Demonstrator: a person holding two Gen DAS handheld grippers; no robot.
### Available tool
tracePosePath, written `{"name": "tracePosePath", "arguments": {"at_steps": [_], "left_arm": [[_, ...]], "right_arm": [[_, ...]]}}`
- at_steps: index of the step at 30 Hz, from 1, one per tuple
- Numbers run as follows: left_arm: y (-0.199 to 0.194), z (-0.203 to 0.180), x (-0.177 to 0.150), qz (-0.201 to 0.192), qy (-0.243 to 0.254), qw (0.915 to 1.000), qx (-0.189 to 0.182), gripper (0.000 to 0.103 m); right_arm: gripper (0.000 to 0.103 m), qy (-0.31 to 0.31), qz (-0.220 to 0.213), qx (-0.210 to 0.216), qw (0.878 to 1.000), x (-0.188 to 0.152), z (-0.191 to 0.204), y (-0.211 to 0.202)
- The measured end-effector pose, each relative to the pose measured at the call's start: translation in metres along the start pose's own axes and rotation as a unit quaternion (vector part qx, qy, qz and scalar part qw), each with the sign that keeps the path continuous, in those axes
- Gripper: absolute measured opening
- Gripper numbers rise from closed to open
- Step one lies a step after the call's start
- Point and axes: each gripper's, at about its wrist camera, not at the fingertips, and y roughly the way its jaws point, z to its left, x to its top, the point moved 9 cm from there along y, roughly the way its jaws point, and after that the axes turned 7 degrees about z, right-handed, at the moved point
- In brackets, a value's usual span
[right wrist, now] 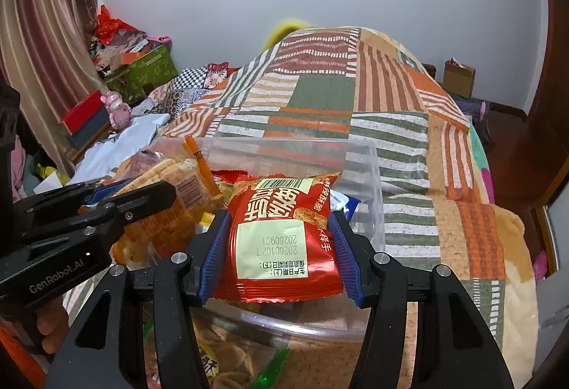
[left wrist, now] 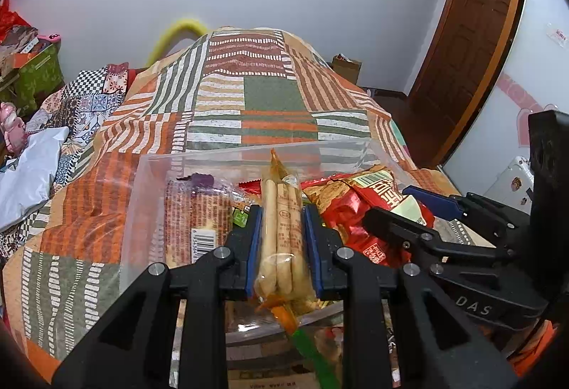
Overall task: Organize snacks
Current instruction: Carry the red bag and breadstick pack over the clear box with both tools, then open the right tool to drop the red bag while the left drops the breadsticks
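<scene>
While both tools hovered above the clear plastic storage bin [left wrist: 220, 158] on the patchwork-quilted bed [left wrist: 270, 97], the left hand-held gripper [left wrist: 281, 246] was clamped on a clear packet of pale biscuit sticks [left wrist: 282, 232] at lower centre of its view. The right hand-held gripper [right wrist: 279, 254] squeezed a red foil snack bag [right wrist: 281, 239] at lower centre, over other snack packets [right wrist: 167, 190] lying in the bin.
</scene>
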Motion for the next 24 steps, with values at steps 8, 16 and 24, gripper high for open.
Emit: {"name": "tracePosePath", "arguments": {"at_steps": [8,16,24], "left_arm": [[0.003,0.006,-0.001,0.012,-0.008,0.9998,0.016,0.026],[-0.026,0.002,-0.004,-0.007,-0.004,0.9998,0.018,0.049],[-0.067,0.000,-0.017,-0.024,-0.005,0.9994,0.024,0.063]], "right_arm": [[0.055,-0.004,0.013,-0.014,1.000,-0.001,-0.001,0.000],[0.066,-0.023,-0.001,-0.034,0.999,-0.002,0.000,-0.021],[0.074,-0.025,-0.020,-0.032,0.999,-0.011,0.003,-0.057]]}}
